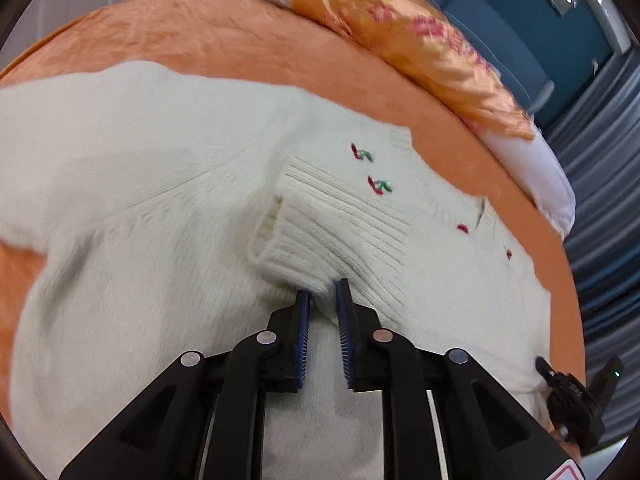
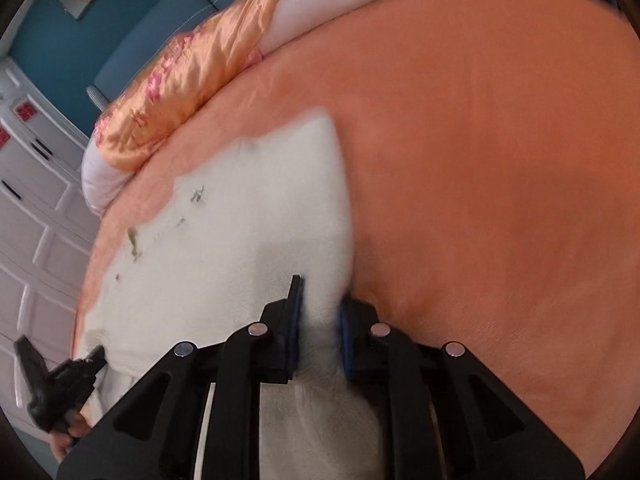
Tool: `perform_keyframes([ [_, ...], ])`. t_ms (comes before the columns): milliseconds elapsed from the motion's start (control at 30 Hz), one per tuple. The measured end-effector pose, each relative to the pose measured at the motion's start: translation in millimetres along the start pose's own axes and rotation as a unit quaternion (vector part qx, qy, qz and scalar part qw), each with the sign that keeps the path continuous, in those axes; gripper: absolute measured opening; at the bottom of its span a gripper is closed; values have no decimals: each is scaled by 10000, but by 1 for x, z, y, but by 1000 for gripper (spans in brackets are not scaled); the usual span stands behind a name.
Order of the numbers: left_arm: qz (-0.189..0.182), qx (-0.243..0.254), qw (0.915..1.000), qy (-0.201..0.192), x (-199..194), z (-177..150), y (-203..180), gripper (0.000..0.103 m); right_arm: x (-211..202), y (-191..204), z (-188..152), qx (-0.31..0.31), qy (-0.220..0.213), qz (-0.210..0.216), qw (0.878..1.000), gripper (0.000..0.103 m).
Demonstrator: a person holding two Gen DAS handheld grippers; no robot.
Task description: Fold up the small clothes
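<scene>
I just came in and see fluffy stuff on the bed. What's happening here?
A person is folding a small cream sweater on an orange blanket, with a gripper in each hand. The left gripper pinches the sleeve near its ribbed cuff, folded over the front. The right gripper pinches the sweater's edge.

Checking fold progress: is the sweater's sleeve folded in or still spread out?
Folded in. The ribbed cuff lies on top of the cream sweater body, near the embroidered cherries, not out on the orange bedspread.
</scene>
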State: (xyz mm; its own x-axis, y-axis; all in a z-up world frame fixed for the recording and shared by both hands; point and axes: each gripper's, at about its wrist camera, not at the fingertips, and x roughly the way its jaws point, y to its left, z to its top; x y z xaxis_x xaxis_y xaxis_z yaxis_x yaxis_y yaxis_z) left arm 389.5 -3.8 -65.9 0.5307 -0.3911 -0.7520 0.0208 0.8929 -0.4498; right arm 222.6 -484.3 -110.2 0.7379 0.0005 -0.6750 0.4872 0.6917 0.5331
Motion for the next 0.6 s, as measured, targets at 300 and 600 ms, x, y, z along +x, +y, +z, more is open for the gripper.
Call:
perform_keyframes([
  [300,-298,-707,9969,-170,-23,12,11,54,-4,54,38,-961,-297,-678,9926,56],
  [600,574,138,9982,-81,15,16,-5,49,48,41,88,-692,2,-764,9947,3],
])
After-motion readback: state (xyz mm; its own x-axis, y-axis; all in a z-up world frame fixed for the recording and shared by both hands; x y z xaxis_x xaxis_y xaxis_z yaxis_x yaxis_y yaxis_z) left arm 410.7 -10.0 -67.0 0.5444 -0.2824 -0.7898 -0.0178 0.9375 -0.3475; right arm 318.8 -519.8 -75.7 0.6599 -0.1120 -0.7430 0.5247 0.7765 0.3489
